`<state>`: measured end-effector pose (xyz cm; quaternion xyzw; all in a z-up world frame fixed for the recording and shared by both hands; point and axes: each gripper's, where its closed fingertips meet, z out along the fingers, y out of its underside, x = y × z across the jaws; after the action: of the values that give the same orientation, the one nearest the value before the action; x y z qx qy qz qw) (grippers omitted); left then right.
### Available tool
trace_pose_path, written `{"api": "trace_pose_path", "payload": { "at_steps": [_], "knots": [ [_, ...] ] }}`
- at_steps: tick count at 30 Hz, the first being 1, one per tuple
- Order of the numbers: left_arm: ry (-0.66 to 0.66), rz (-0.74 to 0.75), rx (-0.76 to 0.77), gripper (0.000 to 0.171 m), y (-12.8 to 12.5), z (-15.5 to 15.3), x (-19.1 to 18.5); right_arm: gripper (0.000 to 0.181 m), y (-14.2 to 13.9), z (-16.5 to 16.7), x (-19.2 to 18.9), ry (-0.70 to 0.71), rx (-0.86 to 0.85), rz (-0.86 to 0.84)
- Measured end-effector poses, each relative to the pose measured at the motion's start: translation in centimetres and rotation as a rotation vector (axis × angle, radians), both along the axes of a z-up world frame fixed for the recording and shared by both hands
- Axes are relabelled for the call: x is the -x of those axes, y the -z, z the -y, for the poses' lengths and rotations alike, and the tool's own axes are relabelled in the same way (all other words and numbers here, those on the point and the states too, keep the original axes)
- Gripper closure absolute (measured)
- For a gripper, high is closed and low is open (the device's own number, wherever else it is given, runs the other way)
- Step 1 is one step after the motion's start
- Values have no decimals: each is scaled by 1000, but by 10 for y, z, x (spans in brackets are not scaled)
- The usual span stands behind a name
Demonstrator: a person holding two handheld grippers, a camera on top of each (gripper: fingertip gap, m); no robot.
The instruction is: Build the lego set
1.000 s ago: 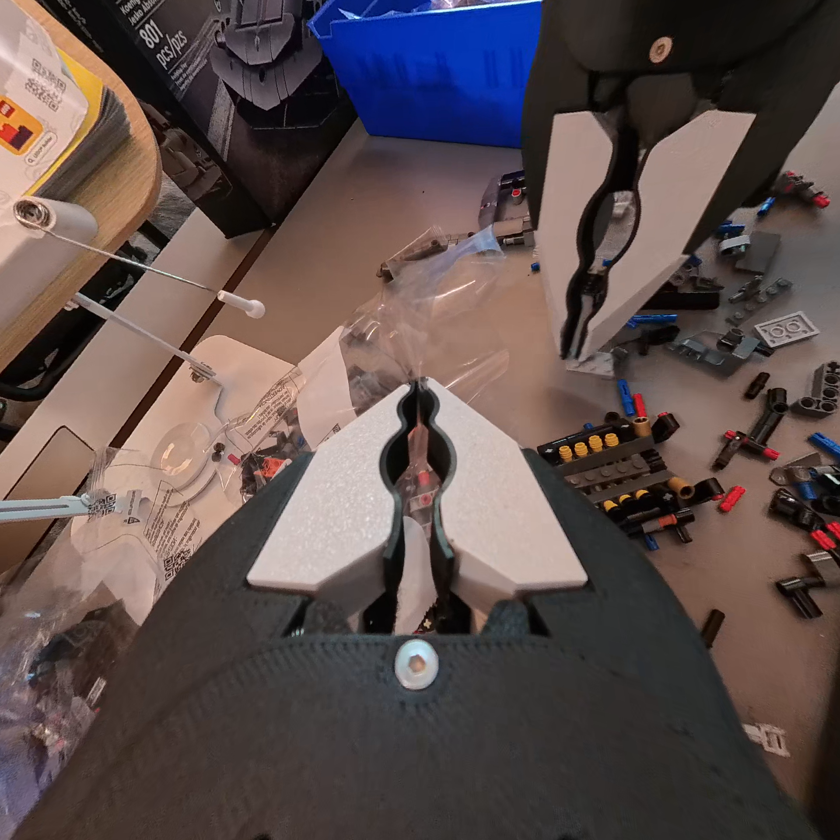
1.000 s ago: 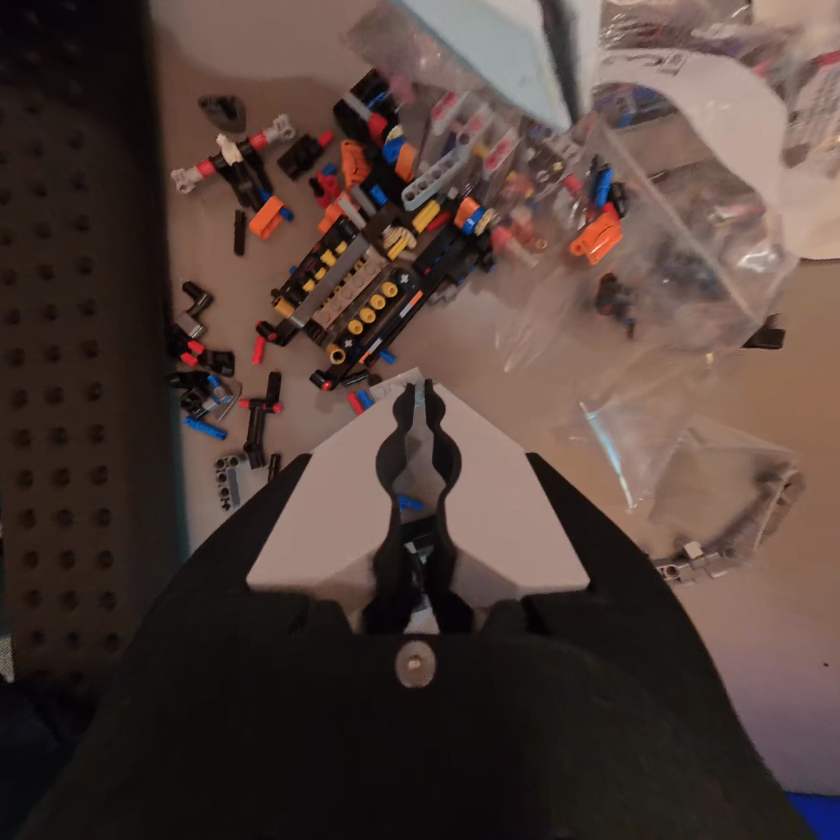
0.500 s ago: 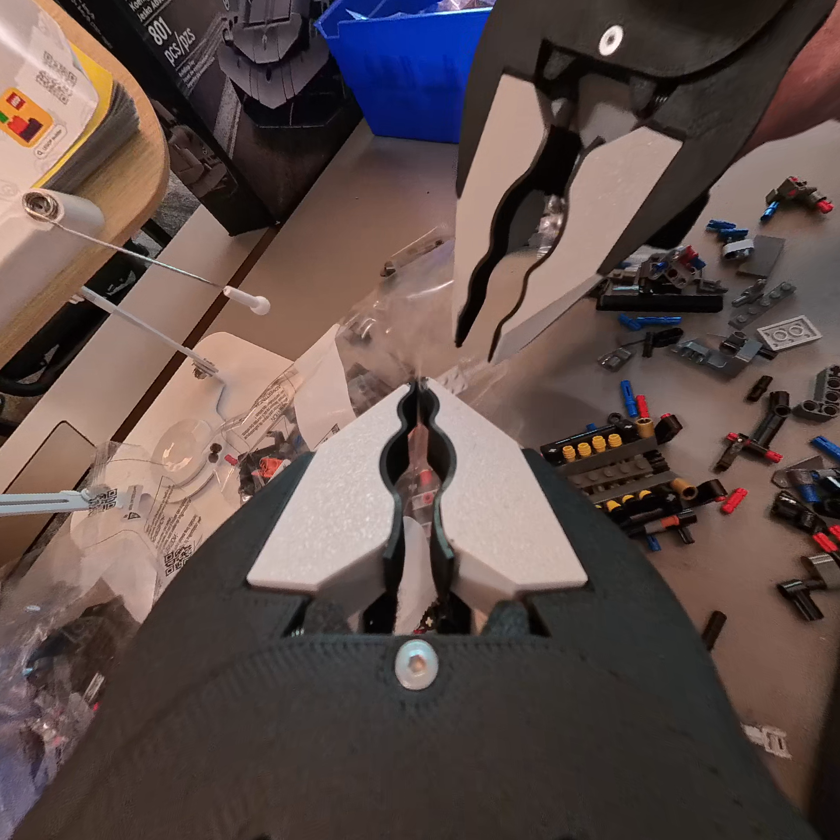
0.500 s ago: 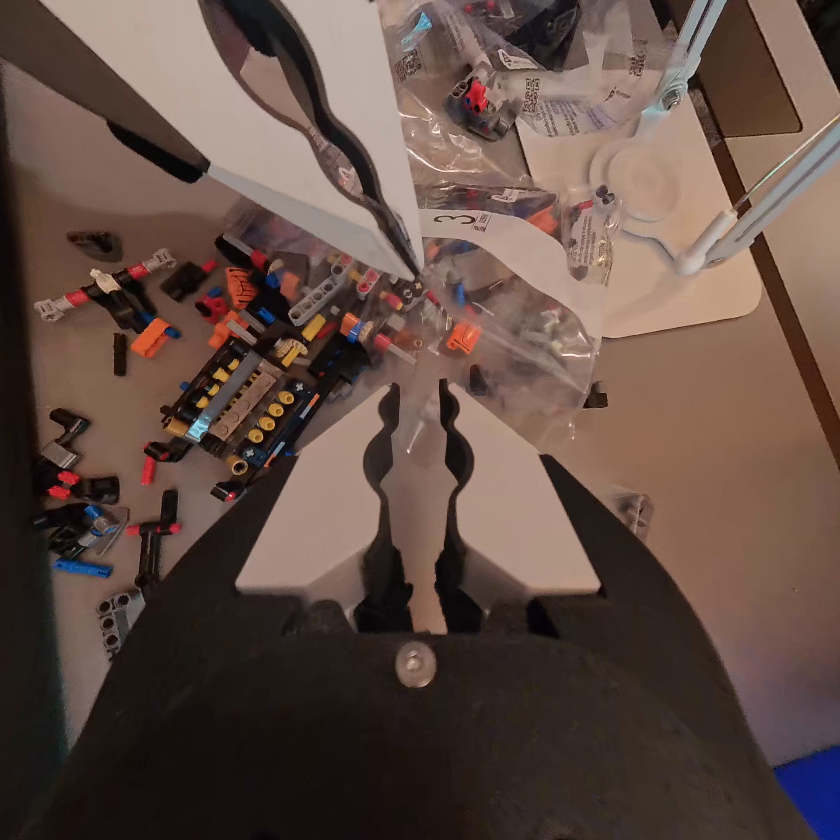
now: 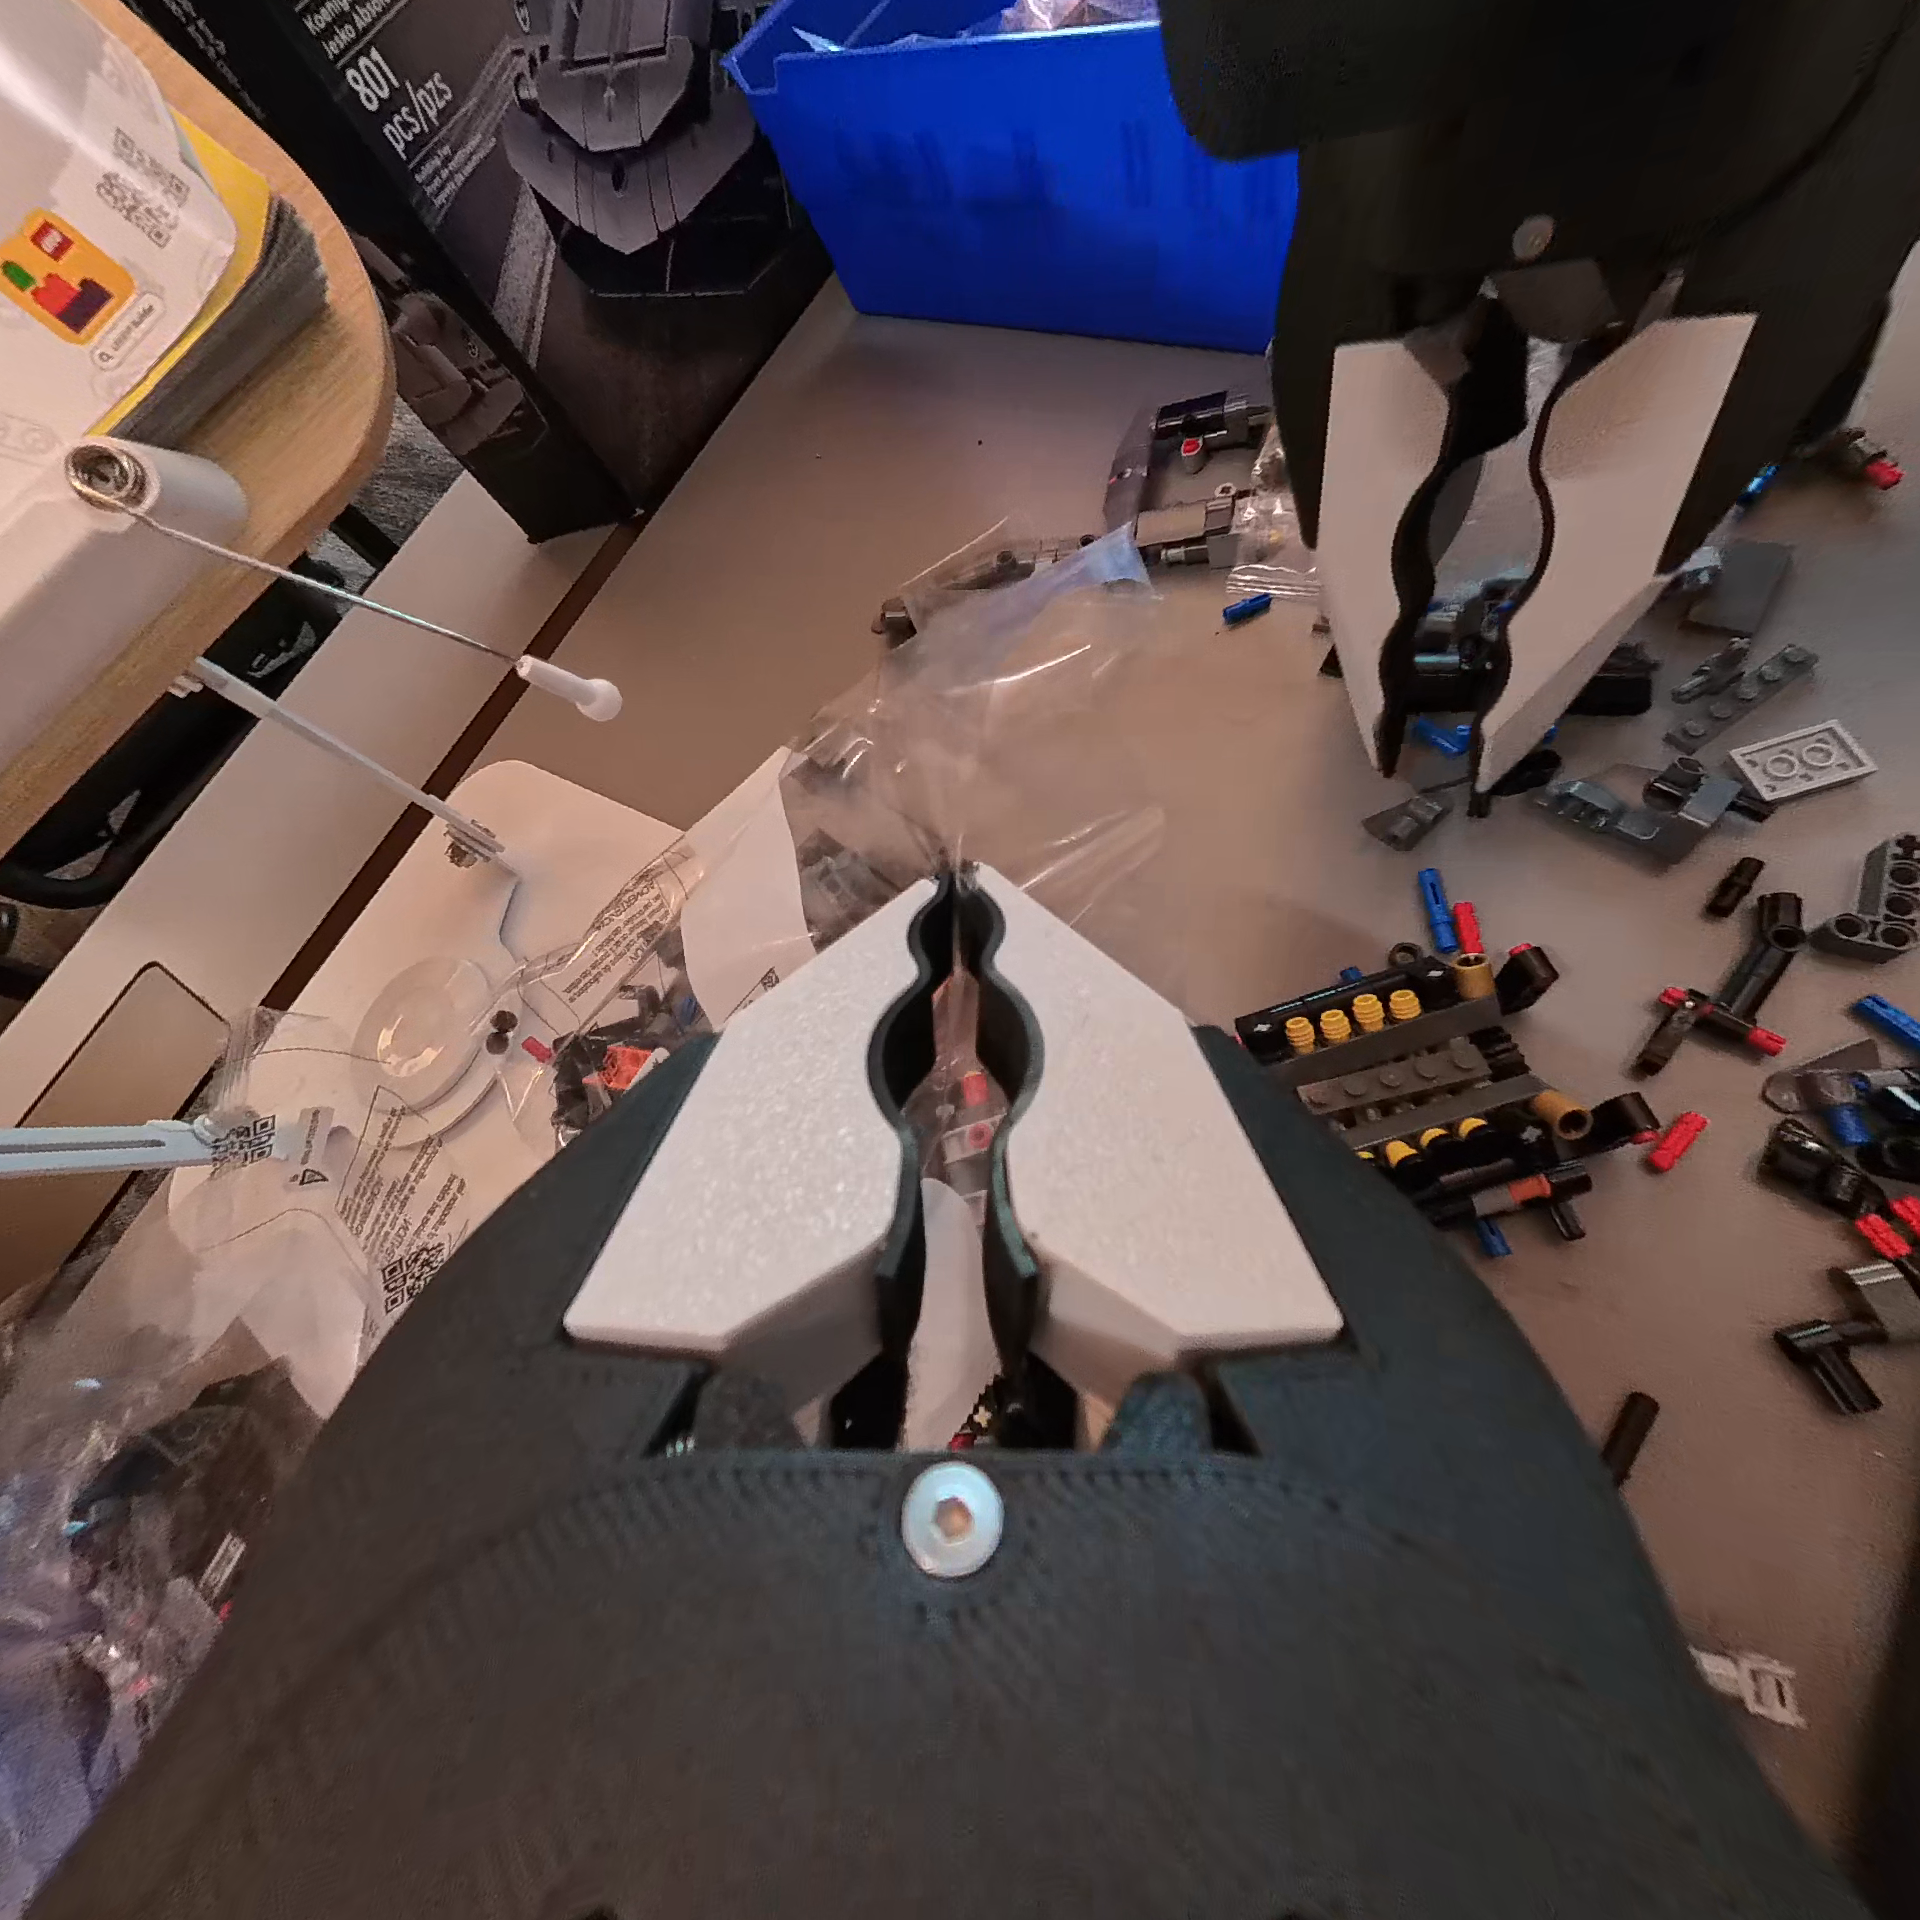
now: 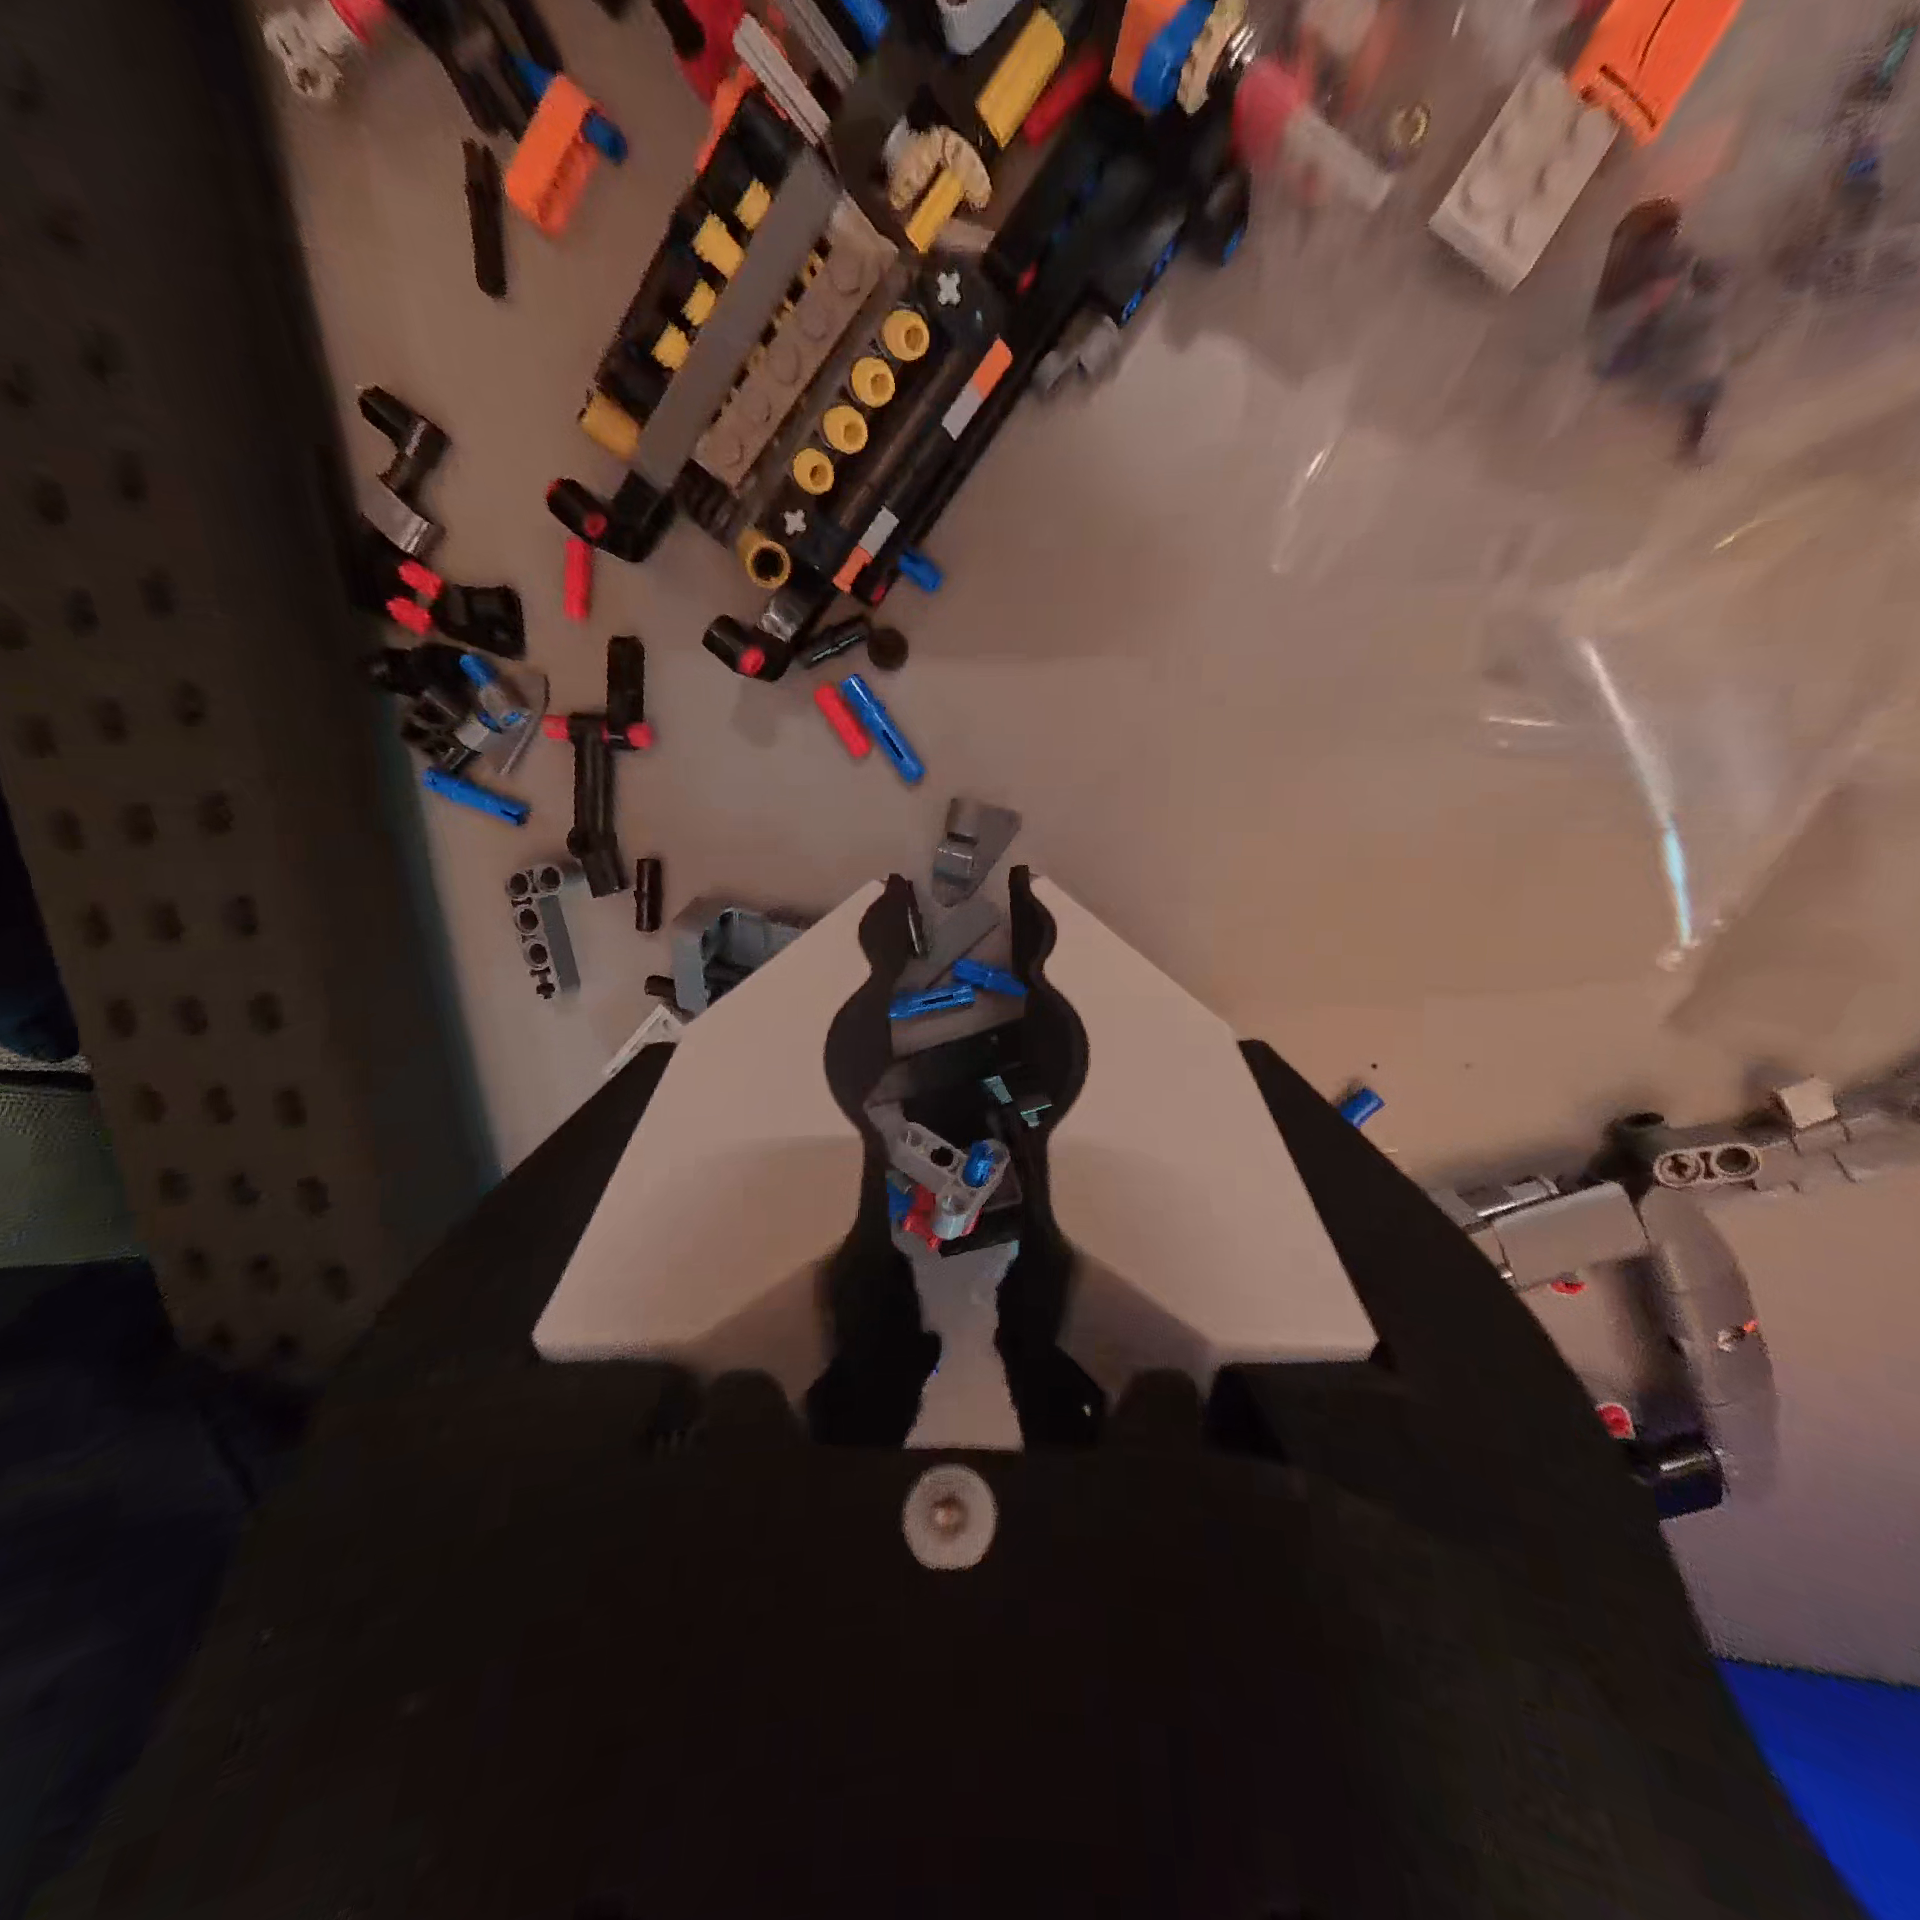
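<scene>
While our left gripper [image 5: 958, 883] stays pinched shut on a fold of the clear plastic bag [image 5: 997, 717], our right gripper [image 6: 961, 888] hangs tips-down over the loose bricks on the surface [image 6: 1195, 748], its jaws a narrow gap apart and holding nothing. Directly beneath and just ahead of the right gripper's tips lies a small grey wedge piece [image 6: 971, 836], with two short blue pins [image 6: 935, 1000] showing between the jaws below it. Farther ahead and to the left of that gripper sits the half-built block with yellow studs [image 6: 821, 353], its long axis running diagonally away to the upper right. In the left wrist view the same block [image 5: 1423, 1091] lies to the right of our left gripper, well apart from the bag. We judge the right gripper the nearer one to the loose pieces, and the next pick looks to be a short drop straight down.
</scene>
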<state>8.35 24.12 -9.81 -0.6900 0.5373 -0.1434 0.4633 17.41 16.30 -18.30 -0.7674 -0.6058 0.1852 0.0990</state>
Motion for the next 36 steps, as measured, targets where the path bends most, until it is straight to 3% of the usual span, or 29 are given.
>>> {"api": "trace_pose_path", "payload": {
  "at_steps": [6,13,18,24,28,32,36],
  "knots": [
    [1,-4,-1,171,1,0,0,170,14,2,1,-15,11,69],
    [-1,-1,-2,171,0,0,0,176,12,0,9,-29,-5,47],
    [0,1,-2,171,0,0,0,176,-15,-11,22,-16,-97,-84],
    [0,0,-2,171,0,0,-1,176,-66,-49,54,68,-350,-312],
    [-5,-8,-3,171,2,-1,-2,168,-63,-81,58,182,-470,-260],
    [-5,1,1,171,1,-1,-1,167,-67,-73,51,161,-444,-282],
    [1,-7,3,171,3,0,-2,169,-46,-31,36,28,-227,-231]
  ]
}}
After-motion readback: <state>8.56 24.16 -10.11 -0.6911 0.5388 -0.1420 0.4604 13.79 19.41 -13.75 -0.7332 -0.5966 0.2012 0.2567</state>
